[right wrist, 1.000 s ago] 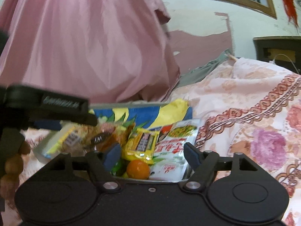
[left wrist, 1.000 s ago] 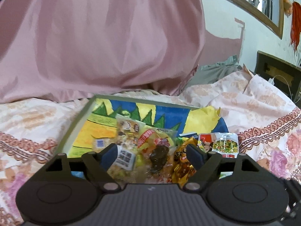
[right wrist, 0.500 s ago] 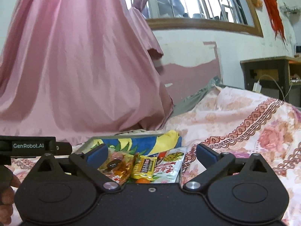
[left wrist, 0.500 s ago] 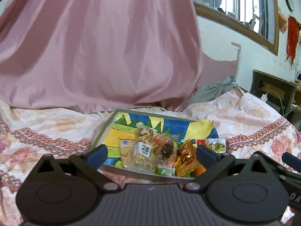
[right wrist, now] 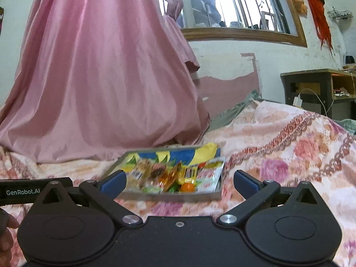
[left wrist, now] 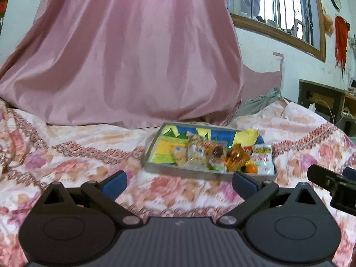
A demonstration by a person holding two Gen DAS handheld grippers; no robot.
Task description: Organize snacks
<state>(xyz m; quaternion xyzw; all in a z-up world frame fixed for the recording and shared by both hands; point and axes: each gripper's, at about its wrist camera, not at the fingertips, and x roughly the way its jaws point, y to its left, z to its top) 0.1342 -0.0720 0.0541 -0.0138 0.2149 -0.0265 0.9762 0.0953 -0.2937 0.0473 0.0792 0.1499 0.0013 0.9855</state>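
One tray [left wrist: 153, 148] sits on one bed [left wrist: 73, 155]. It holds one orange [left wrist: 251, 168] and several snack packs [left wrist: 195, 153] (too blurry to count). Two tools, left tool [left wrist: 179, 181] and right tool [right wrist: 179, 180].

Both wrist views look low across the bed, near the snack tray [left wrist: 153, 169] they share [right wrist: 213, 194]

Right claw [right wrist: 179, 182] spread wide, empty — facing tray [right wrist: 173, 197] of snack packets [right wrist: 169, 174] on floral bed [right wrist: 278, 155].
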